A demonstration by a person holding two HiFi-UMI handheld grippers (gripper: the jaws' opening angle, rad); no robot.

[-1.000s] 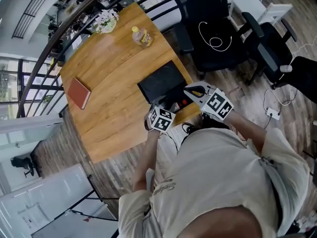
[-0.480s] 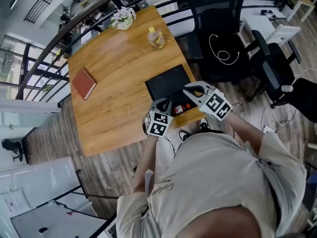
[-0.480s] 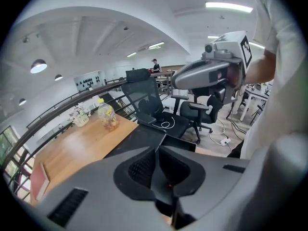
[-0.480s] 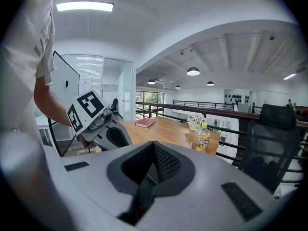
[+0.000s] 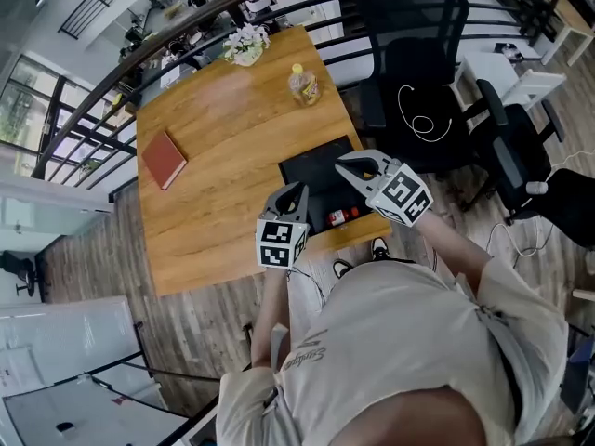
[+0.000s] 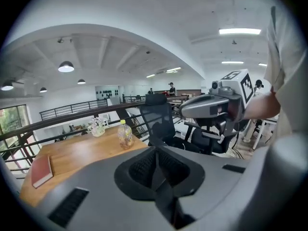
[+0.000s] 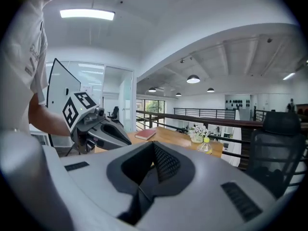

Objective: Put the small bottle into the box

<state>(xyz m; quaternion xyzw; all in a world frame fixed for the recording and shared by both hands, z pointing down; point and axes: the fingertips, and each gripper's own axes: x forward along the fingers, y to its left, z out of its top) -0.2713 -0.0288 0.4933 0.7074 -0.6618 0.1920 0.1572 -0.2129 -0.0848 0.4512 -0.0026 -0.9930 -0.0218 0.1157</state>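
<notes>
The small bottle [image 5: 302, 85], clear with a yellow cap, stands at the far right of the wooden table [image 5: 223, 184]. It also shows in the left gripper view, where the bottle [image 6: 125, 134] is far ahead. The black box [image 5: 321, 170] lies near the table's front right corner. My left gripper [image 5: 296, 193] hovers at the box's front left corner, shut and empty. My right gripper [image 5: 346, 163] hangs over the box's right side, its jaws together with nothing in them. In the gripper views the left gripper [image 6: 155, 162] and the right gripper [image 7: 153, 165] both point level across the room.
A red book [image 5: 167, 159] lies at the table's left. A pot of white flowers [image 5: 246, 45] stands at the back near the railing [image 5: 112, 72]. A small red object [image 5: 342, 216] sits by the box's front edge. Black office chairs [image 5: 414, 72] stand right of the table.
The left gripper has drifted left and back toward the table's front edge. The right gripper has risen slightly over the box. The head view has shifted, so the table sits further right.
</notes>
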